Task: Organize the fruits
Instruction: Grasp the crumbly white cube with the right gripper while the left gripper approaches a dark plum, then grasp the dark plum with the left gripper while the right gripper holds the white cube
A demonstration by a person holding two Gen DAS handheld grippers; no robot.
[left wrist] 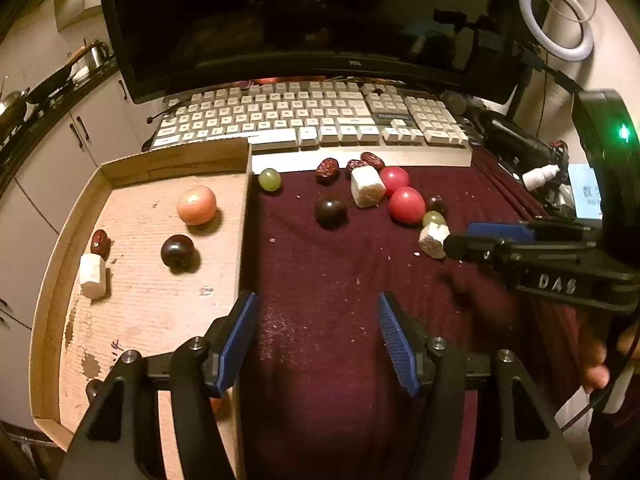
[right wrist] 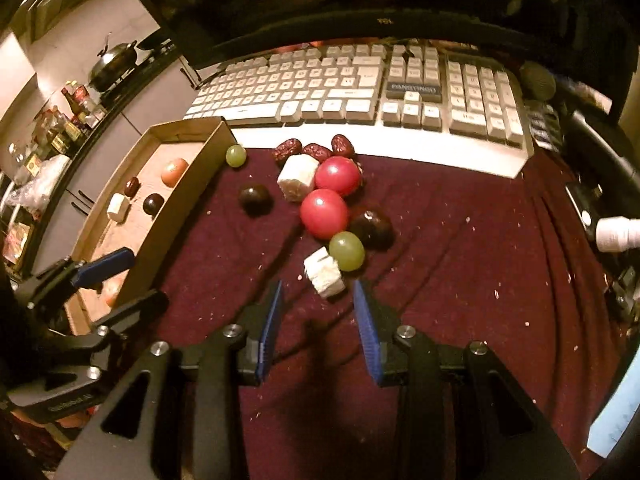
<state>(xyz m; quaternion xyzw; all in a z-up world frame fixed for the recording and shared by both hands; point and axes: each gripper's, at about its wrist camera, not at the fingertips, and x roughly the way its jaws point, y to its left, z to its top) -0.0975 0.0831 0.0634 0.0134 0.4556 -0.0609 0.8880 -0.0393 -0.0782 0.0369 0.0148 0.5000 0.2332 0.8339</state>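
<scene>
A matt, crumb-flecked maroon cloth [right wrist: 440, 240] covers the surface. The shallow cardboard tray [left wrist: 132, 168] looks rough and stained. Two round red tomatoes [right wrist: 324, 213] shine glossy; the white chunks [right wrist: 324, 276] look chalky.

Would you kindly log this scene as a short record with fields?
surface: maroon cloth
tray: pink ball, dark ball, date, white chunk
on cloth: two red balls, two green grapes, dates, white chunks, dark balls
left gripper: open, empty
right gripper: open, just short of near chunk
</scene>
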